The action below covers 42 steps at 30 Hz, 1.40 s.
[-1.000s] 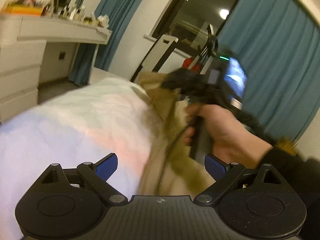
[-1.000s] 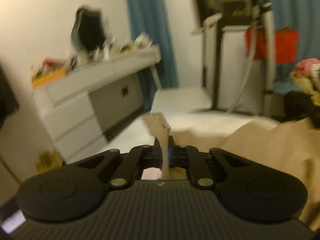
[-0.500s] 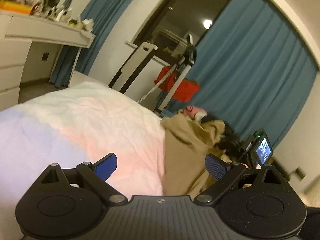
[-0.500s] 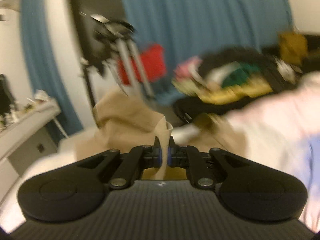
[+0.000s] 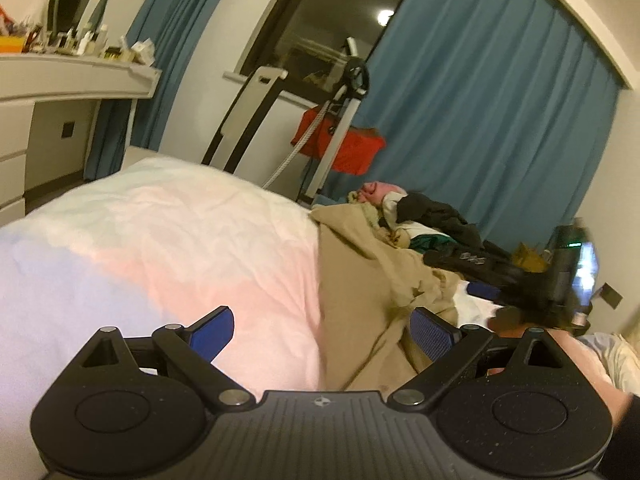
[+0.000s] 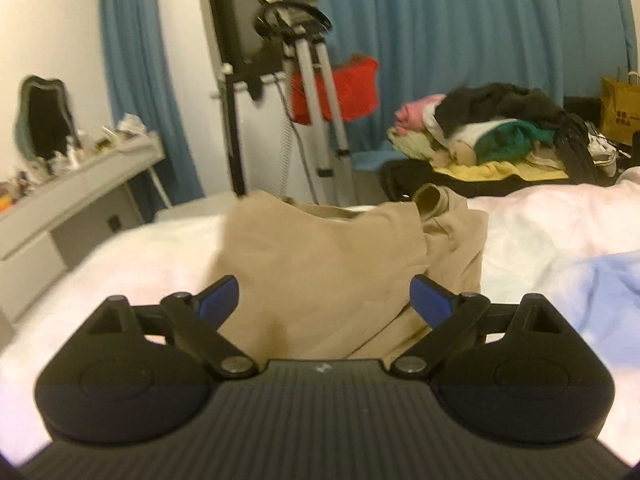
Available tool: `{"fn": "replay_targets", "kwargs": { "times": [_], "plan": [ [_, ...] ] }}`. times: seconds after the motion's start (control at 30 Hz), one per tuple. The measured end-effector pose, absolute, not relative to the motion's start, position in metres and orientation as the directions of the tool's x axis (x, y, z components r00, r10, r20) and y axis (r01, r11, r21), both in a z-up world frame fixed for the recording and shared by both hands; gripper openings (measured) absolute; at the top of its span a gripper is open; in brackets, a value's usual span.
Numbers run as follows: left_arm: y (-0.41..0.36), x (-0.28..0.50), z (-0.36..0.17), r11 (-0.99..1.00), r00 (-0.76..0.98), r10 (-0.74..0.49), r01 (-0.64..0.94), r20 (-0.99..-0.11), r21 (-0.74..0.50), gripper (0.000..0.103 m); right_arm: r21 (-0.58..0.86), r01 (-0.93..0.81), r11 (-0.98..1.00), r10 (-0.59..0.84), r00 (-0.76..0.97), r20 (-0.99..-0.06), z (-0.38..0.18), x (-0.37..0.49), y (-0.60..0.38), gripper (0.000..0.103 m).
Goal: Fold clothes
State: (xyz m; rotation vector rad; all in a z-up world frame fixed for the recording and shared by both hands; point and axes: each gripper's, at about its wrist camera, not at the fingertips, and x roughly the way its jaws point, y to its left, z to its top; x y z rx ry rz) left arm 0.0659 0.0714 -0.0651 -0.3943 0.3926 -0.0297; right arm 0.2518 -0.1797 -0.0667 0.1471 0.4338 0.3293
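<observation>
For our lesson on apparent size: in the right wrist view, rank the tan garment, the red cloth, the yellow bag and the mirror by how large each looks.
1. tan garment, though nearest the camera
2. red cloth
3. mirror
4. yellow bag, cut off by the edge, so its rank against the mirror is unsure

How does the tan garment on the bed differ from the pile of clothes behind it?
The tan garment is a single piece, one plain colour; the pile of clothes mixes black, green, pink, white and yellow items. The tan garment lies spread and partly folded over on the pastel bedcover, close in front of the right tongs, whose jaws are opening with nothing gripped; the pile is heaped further back, before the blue curtain. Both look unfinished: neither is neatly folded.
</observation>
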Motion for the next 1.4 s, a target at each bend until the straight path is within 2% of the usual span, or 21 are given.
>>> {"fn": "replay_targets", "kwargs": {
  "times": [0.13,0.27,0.47,0.63,0.7,0.87,1.03,1.1,1.17,1.23,1.27,1.3,1.4],
  "plan": [
    [0.059,0.055,-0.057,0.948,0.928,-0.098,-0.024,-0.361,-0.319,0.096,0.224,-0.313,0.923,0.375,0.86,-0.347,-0.033,0.181,-0.188,0.094],
    [0.05,0.048,-0.055,0.955,0.905,-0.099,-0.031,-0.414,-0.296,0.096,0.262,-0.328,0.908,0.405,0.848,-0.341,-0.023,0.104,-0.207,0.094],
    [0.056,0.022,-0.048,0.968,0.845,-0.011,-0.125,-0.535,-0.218,0.096,0.307,-0.282,0.909,0.392,0.829,-0.4,-0.038,0.034,-0.244,0.094],
    [0.067,0.0,-0.042,0.978,0.799,0.046,-0.158,-0.599,-0.136,0.096,0.399,-0.181,0.899,0.362,0.82,-0.443,-0.047,0.017,-0.273,0.094],
    [0.08,-0.007,-0.043,0.97,0.767,0.05,-0.191,-0.64,-0.153,0.096,0.436,-0.148,0.888,0.359,0.815,-0.455,-0.051,0.013,-0.28,0.094],
    [0.134,-0.012,-0.064,0.864,0.651,-0.028,-0.365,-0.759,-0.345,0.092,0.525,-0.129,0.841,0.401,0.801,-0.445,-0.059,0.011,-0.292,0.094],
    [0.153,-0.008,-0.089,0.781,0.578,-0.104,-0.456,-0.809,-0.426,0.078,0.554,-0.121,0.824,0.412,0.799,-0.438,-0.063,0.011,-0.298,0.094],
    [0.149,-0.006,-0.092,0.795,0.558,-0.081,-0.463,-0.826,-0.391,0.075,0.567,-0.11,0.817,0.414,0.795,-0.443,-0.066,0.011,-0.301,0.094],
    [0.136,-0.003,-0.093,0.835,0.536,-0.034,-0.449,-0.843,-0.319,0.066,0.586,-0.098,0.804,0.421,0.79,-0.446,-0.069,0.012,-0.304,0.094],
    [0.124,-0.003,-0.089,0.876,0.542,-0.021,-0.394,-0.84,-0.277,0.043,0.597,-0.09,0.797,0.425,0.787,-0.448,-0.071,0.013,-0.305,0.094],
    [0.118,-0.004,-0.087,0.893,0.549,-0.021,-0.366,-0.835,-0.263,0.037,0.6,-0.089,0.795,0.427,0.785,-0.448,-0.072,0.013,-0.305,0.094],
    [0.113,-0.006,-0.086,0.905,0.554,-0.021,-0.344,-0.832,-0.252,0.019,0.601,-0.092,0.794,0.429,0.785,-0.447,-0.071,0.012,-0.305,0.094],
    [0.094,-0.014,-0.078,0.945,0.579,-0.005,-0.265,-0.816,-0.193,0.013,0.599,-0.103,0.794,0.435,0.785,-0.441,-0.069,0.01,-0.304,0.094]
  ]
}}
